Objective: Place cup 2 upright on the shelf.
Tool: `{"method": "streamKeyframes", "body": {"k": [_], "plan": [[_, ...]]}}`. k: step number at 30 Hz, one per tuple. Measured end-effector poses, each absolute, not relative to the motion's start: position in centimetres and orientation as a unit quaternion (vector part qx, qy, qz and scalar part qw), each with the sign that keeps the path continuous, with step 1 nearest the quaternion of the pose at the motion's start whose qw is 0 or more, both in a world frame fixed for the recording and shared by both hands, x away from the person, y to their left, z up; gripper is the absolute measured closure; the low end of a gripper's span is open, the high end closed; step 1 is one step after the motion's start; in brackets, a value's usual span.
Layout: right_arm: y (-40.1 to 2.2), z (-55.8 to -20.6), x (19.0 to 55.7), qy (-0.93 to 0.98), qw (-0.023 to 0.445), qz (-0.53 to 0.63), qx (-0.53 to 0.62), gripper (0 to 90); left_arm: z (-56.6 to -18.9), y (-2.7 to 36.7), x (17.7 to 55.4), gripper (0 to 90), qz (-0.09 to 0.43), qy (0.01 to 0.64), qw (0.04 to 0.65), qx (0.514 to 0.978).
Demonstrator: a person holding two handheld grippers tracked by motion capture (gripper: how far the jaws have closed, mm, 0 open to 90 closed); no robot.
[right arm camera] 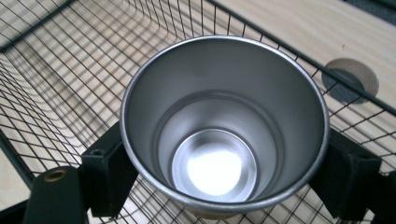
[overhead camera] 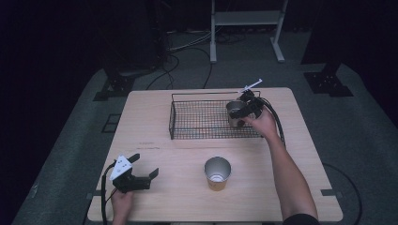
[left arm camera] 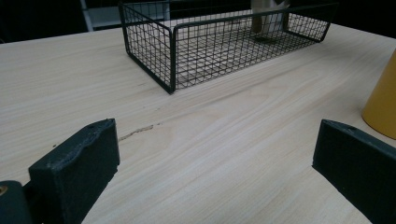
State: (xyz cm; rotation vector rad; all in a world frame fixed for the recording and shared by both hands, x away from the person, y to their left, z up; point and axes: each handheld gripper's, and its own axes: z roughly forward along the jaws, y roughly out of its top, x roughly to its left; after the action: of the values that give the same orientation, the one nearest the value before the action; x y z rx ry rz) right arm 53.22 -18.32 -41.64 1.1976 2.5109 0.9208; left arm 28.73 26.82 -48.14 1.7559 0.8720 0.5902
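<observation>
- High view: The right tongs (overhead camera: 245, 108) hold a metal cup (overhead camera: 233, 112) clamped at the right end of the wire basket (overhead camera: 187, 133), which stands on the far half of the tabletop (overhead camera: 155, 117). A second cup (overhead camera: 218, 173), yellow outside and metal-lined, stands upright on the near middle of the tabletop, well apart from the basket. The left tongs (overhead camera: 143, 171) rest near the front left corner, jaws spread wide and holding nothing.
- Left gripper view: The left tongs (left arm camera: 215, 163) stand wide over bare wood. The basket (left arm camera: 173, 56) lies ahead and the yellow cup (left arm camera: 383, 102) sits at the right edge. Whether the first cup's base touches the mesh cannot be told here.
- Right gripper view: The right tongs (right arm camera: 224, 172) press on opposite sides of the metal cup (right arm camera: 224, 126) just below its rim; the cup is upright, mouth open to the camera, with the basket's mesh (right arm camera: 70, 79) beneath and around it.
- Step in hand, as judged: setting the cup into the basket. Done well, the cup is kept upright and clear of the end wall, lowered until its base sits flat on the mesh, and only then released by opening the jaws.
</observation>
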Motion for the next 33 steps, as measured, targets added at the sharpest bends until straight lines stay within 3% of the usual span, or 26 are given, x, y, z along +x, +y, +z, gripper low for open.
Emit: {"method": "streamKeyframes", "body": {"k": [33], "plan": [[-18.5,-42.7,52.0,0.859,0.116,0.291,0.405,16.0,-48.2,26.7,28.8,0.0,0.247,0.363,0.518,0.734]]}}
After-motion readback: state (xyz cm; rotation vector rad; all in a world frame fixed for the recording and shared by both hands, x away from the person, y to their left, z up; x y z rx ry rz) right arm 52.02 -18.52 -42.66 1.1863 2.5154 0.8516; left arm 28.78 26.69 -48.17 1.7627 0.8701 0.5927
